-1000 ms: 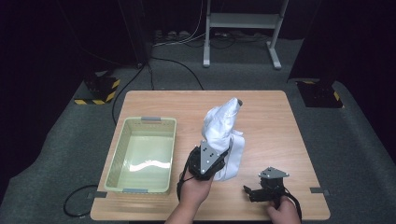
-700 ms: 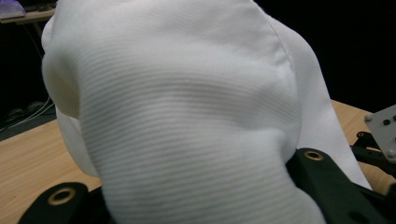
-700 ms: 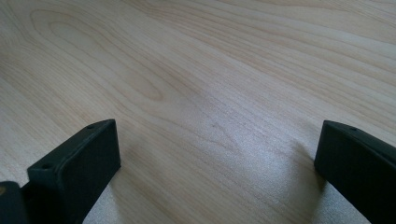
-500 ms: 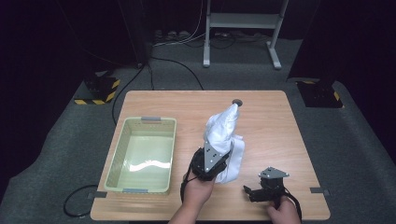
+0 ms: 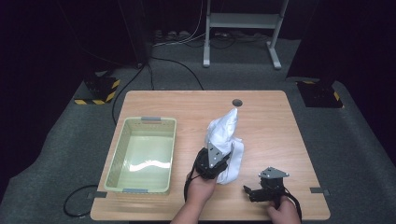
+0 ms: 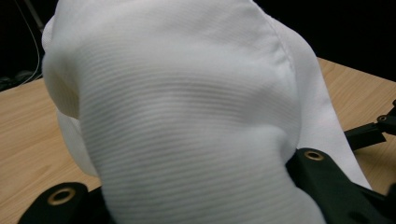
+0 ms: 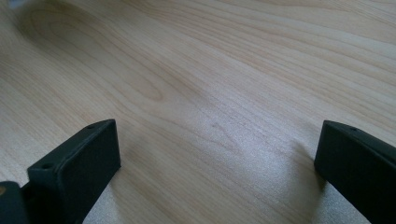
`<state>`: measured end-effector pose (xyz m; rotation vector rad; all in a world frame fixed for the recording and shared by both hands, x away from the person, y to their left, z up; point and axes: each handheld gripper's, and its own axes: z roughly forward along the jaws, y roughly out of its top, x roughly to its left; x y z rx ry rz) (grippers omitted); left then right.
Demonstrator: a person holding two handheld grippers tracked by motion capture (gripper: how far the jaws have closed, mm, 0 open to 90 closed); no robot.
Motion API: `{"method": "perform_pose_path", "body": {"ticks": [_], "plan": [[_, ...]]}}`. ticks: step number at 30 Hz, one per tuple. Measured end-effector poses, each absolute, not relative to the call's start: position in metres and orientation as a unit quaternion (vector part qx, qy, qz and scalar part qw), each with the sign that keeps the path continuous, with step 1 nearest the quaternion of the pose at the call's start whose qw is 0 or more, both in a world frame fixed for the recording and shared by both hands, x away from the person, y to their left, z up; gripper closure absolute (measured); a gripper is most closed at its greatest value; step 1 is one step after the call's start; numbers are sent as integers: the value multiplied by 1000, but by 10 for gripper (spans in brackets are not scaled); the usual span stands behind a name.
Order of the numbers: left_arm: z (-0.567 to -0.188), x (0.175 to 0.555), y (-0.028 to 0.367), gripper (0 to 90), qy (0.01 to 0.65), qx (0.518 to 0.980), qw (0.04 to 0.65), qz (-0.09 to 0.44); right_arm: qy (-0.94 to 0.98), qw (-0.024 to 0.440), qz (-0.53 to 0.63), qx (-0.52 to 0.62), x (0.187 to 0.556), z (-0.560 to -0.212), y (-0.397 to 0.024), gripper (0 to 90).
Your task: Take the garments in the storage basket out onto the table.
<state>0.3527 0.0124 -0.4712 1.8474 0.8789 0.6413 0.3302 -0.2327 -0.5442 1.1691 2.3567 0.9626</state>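
Note:
A white cloth (image 5: 224, 133) stands in a loose peak near the middle of the wooden table (image 5: 187, 105), its lower folds lying on the wood. My left gripper (image 5: 215, 161) is shut on the cloth's near side, held by a hand from the front edge. In the left gripper view the cloth (image 6: 187, 107) bulges up between the black jaws of the left gripper (image 6: 196, 198) and hides their tips. My right gripper (image 5: 249, 192) rests open on the table at the front right, jaws pointing left. In its own view the right gripper (image 7: 215, 158) has only bare wood between its jaws.
A pale green plastic basket (image 5: 114, 154) stands on the table's left half with nothing in it. A dark round grommet (image 5: 237, 102) sits in the tabletop near the far edge. Cables and a metal stand foot (image 5: 240, 21) lie on the floor beyond.
My left gripper has sunk toward the table with the cloth, and the cloth's peak stands lower with more of it resting on the wood. The right gripper has stayed put.

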Motion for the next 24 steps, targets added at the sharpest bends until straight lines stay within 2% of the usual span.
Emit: {"method": "perform_pose_path", "body": {"ticks": [24], "plan": [[-503,367,4,607,377,775,451,232,829,169,338,411,330,-544,-233,0]]}}
